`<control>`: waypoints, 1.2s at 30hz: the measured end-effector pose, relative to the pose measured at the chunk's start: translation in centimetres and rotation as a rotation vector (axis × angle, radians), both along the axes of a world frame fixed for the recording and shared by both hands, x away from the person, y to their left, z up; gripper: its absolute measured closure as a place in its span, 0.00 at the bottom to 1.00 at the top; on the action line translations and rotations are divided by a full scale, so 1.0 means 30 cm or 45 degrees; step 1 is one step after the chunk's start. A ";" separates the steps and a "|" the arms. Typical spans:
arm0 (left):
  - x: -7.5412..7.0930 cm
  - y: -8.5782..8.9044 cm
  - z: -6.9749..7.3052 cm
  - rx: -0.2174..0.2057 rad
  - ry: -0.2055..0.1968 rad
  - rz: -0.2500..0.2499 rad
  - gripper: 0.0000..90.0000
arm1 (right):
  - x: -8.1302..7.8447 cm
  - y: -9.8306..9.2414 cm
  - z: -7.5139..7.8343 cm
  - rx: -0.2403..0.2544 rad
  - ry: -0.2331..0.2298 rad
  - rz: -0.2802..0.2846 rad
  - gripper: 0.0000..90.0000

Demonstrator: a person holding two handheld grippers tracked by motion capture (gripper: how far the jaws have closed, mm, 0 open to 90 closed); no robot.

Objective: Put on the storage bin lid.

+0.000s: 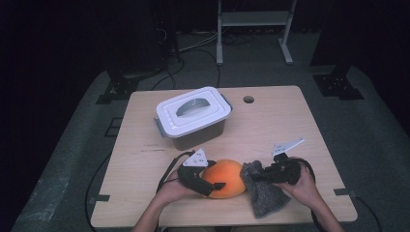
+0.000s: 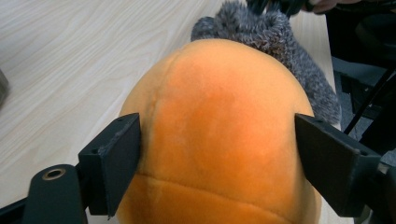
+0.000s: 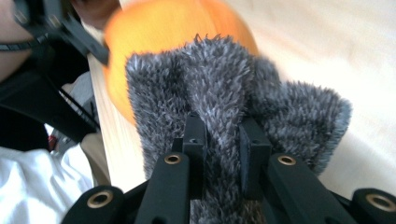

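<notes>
A: Orange plush ball (image 2: 219,135), where is it against your left gripper (image 1: 212,186)?

B: Right between the jaws. You've got them spread wide on either side of it, and both pads look pressed into the plush, so I'd call that a grip across its widest part.

A: And your right gripper (image 3: 223,140)?

B: Pinched nearly closed on a fold of the grey fuzzy cloth (image 3: 243,98). Fabric bunches up between the jaws.

A: How do ball and cloth sit?

B: Touching. In the high view the ball (image 1: 224,178) lies near the front edge of the table (image 1: 290,111), left of the cloth (image 1: 263,193). The cloth's near end laps onto the ball's right side and the rest trails toward you.

A: So what does the next move hinge on?

B: My guess: the ball lies straight out from your right gripper's tips, cloth in between. Your left hand (image 1: 167,193) pins it, so your right hand (image 1: 302,186) can draw the cloth over or off it.

A: Anything else?

B: White lidded box (image 1: 193,116) farther back, well apart from both grippers.
</notes>
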State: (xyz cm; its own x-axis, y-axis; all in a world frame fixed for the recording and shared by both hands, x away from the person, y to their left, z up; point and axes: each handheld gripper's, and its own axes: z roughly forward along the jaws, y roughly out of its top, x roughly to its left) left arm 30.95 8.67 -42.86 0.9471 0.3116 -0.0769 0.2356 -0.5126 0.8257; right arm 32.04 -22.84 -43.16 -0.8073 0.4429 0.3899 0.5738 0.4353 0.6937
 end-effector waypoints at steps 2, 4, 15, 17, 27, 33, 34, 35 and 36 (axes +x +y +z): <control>-0.009 -0.012 0.005 0.021 -0.024 -0.017 0.19 | -0.006 0.006 0.034 0.055 -0.044 0.000 0.84; -0.023 -0.030 0.010 0.043 -0.052 -0.039 0.18 | -0.010 0.018 0.060 0.104 -0.080 0.007 0.84; -0.025 -0.014 0.043 0.059 -0.045 -0.045 0.06 | -0.015 0.033 0.026 0.066 -0.040 0.055 0.84; -0.016 -0.004 0.035 0.066 0.001 -0.048 0.07 | -0.013 0.018 0.018 0.061 -0.018 0.055 0.83; -0.056 -0.065 0.046 0.059 -0.107 -0.090 0.15 | -0.047 0.069 0.137 0.081 -0.163 0.082 0.84; -0.044 -0.048 0.051 0.062 -0.092 -0.070 0.08 | -0.041 0.092 0.105 0.034 -0.154 0.107 0.84; -0.038 -0.043 0.052 0.065 -0.079 -0.058 0.05 | -0.038 0.078 0.097 0.032 -0.140 0.099 0.84; -0.032 -0.038 0.050 0.060 -0.056 -0.055 0.04 | -0.036 0.065 0.092 0.034 -0.129 0.093 0.84; -0.027 -0.034 0.047 0.057 -0.025 -0.062 0.06 | -0.033 0.053 0.087 0.030 -0.124 0.089 0.84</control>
State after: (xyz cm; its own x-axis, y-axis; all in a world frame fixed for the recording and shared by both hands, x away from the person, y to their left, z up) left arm 30.15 7.65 -41.45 0.9624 0.2678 -0.0451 0.1934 -0.5594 0.8060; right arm 31.05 -21.24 -40.55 -0.8707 0.3756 0.3175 0.4717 0.4548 0.7555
